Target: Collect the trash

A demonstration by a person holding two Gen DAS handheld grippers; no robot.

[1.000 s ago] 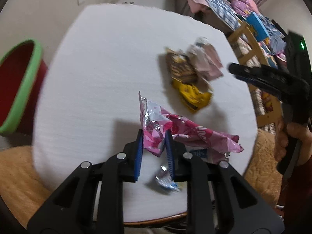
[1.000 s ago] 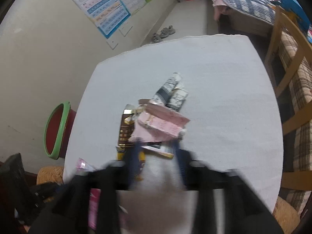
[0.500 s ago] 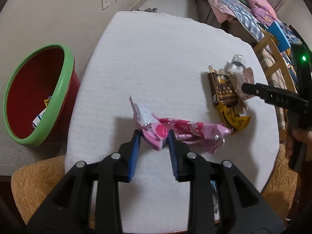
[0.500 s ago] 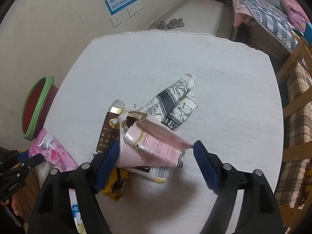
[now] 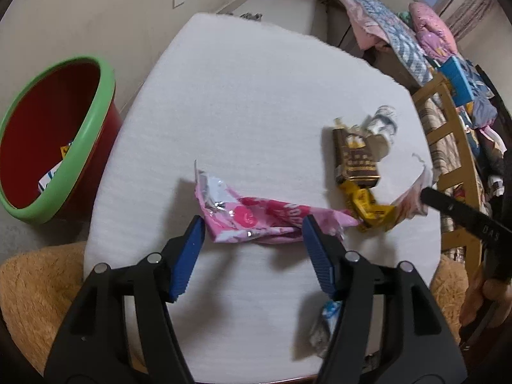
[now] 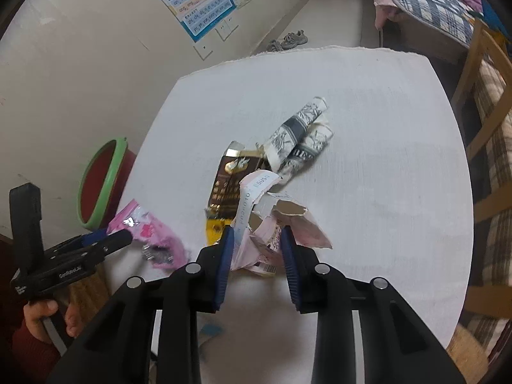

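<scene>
At far left, beside the white-covered bench point(image 5: 243, 96), stands the red plastic bin with a green rim point(image 5: 48, 147); some scraps already lie inside it. My left tongs point(image 5: 252, 249) are opening: the blue pads stand clear on either side of the crumpled pink foil snack wrapper point(image 5: 256, 220), which lies flat on the bench, not gripped. To regrip, I would centre the pads over the wrapper's bunched middle and close until the foil buckles.

Further right lie the brown and gold carton point(image 6: 230, 179), a yellow wrapper point(image 5: 368, 204) touching its near end, and two rolled black-and-white patterned paper tubes point(image 6: 300, 140) just beyond.

My right tongs point(image 6: 257, 246) are closing on the torn pale pink cardboard box point(image 6: 275, 224), and both pads appear to press its crushed walls. I judge the grip sound, but the loose torn flaps may snag neighbouring items, so I would lift straight up before carrying toward the bin.

Hard to read: the small blue-and-white scrap point(image 5: 326, 323) under the left tongs is blurred, and the box's lower edge is hidden.
</scene>
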